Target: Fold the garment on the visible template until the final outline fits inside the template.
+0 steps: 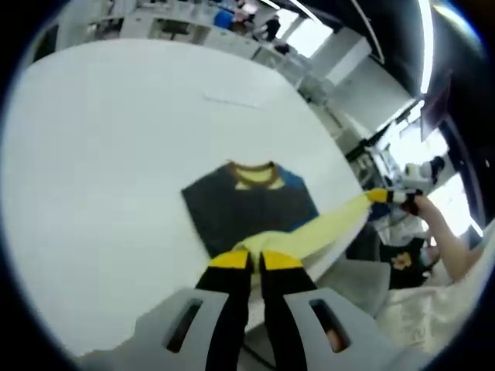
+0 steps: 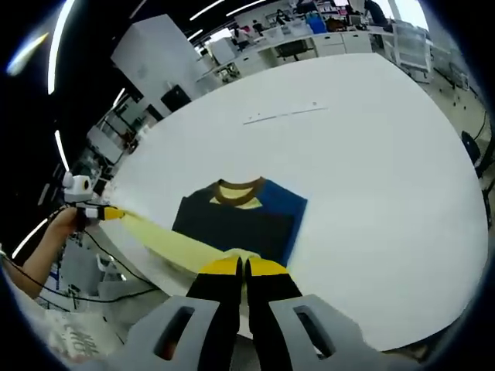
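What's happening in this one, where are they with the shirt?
A person holds a gripper in each hand over a white table. The left gripper and right gripper each have their jaws shut on the yellow edge of a dark garment, stretching that edge between them at the near side. The garment lies partly folded, collar facing away. Folding looks midway, not finished.

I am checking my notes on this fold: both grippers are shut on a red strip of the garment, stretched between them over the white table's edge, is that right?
Almost. The strip is pale yellow, not red, as the right gripper view shows. The rest stands: the left gripper and right gripper are shut on it, stretched between them over the white table edge, with the dark garment beyond.
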Tool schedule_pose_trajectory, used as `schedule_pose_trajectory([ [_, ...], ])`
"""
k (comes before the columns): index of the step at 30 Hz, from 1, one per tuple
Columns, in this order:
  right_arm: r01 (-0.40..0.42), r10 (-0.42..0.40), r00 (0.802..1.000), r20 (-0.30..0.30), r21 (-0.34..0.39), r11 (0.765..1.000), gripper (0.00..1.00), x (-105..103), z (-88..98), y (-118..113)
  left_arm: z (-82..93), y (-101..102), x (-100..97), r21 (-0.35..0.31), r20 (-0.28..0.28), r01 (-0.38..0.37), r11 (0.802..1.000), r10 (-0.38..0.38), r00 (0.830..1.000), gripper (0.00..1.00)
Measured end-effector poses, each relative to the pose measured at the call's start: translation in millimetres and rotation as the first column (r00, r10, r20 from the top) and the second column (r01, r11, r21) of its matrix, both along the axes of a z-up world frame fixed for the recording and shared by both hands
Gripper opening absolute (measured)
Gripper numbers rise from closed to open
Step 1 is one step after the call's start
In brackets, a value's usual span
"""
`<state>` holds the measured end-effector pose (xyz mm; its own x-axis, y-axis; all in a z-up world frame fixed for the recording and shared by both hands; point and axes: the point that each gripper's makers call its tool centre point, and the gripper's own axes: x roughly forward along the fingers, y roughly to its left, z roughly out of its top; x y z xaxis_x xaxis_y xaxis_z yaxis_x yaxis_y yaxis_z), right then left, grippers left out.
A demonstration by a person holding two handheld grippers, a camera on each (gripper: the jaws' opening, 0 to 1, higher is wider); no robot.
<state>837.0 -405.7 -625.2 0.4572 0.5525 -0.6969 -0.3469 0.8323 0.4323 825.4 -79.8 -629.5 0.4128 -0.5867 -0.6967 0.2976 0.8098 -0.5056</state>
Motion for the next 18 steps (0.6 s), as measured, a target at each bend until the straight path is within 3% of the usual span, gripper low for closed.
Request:
schedule_pose_trajectory([
  [18,0.031,-0.031,0.999,-0.02,0.026,0.999,0.02,48,-24.7,0,-24.9,8,56.1,-0.004,0.003,-0.014,1.0,0.014,1.0,0.01],
])
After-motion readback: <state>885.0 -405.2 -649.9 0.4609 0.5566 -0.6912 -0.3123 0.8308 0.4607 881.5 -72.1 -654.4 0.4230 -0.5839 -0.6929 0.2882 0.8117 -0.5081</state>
